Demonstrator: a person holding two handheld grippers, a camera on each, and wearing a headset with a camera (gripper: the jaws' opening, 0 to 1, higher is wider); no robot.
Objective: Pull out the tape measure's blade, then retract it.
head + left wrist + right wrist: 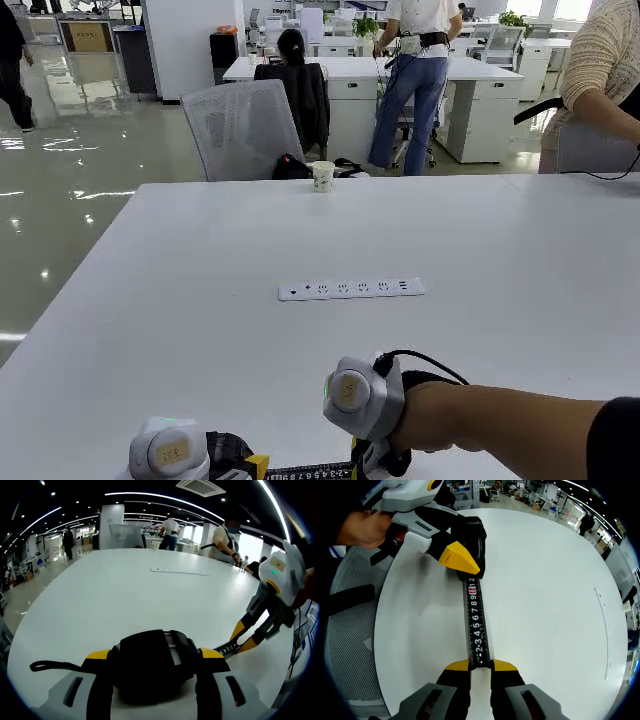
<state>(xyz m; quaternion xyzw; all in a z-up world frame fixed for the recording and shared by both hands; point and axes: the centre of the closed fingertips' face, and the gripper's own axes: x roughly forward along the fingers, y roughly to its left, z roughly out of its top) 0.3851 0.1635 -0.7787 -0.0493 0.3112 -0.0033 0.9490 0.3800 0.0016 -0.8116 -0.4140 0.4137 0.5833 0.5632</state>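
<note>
Near my edge of the white table [200, 300], low over the surface, sits the tape measure case [152, 662]. The left gripper [155, 654] has its jaws clamped on the black body from both sides. A short stretch of blade [476, 620] runs out of the case, flat above the tabletop, to the right gripper [481, 666]. Its jaws are pressed together on the blade's tip; the end hook is hidden between them, so I can't tell if they catch the hook or just pinch bare steel. That's my main worry: the grip area is small on a thin, slick strip, and if I pull further off-axis the tip likely slips out and the spring whips the blade back into the case. Second risk is the case. It's rounded and held by its sides only, so a harder pull could twist it in the left jaws or drag it forward. Third, if I raise the right gripper while extending, the blade may buckle. On the retract, opening the right jaws all at once would let it snap home — better to walk it back under tension. The wrist strap [50, 666] lies loose beside the case, clear of the blade. The power strip [351, 289] is well apart, mid-table, so there's no snag there.
</note>
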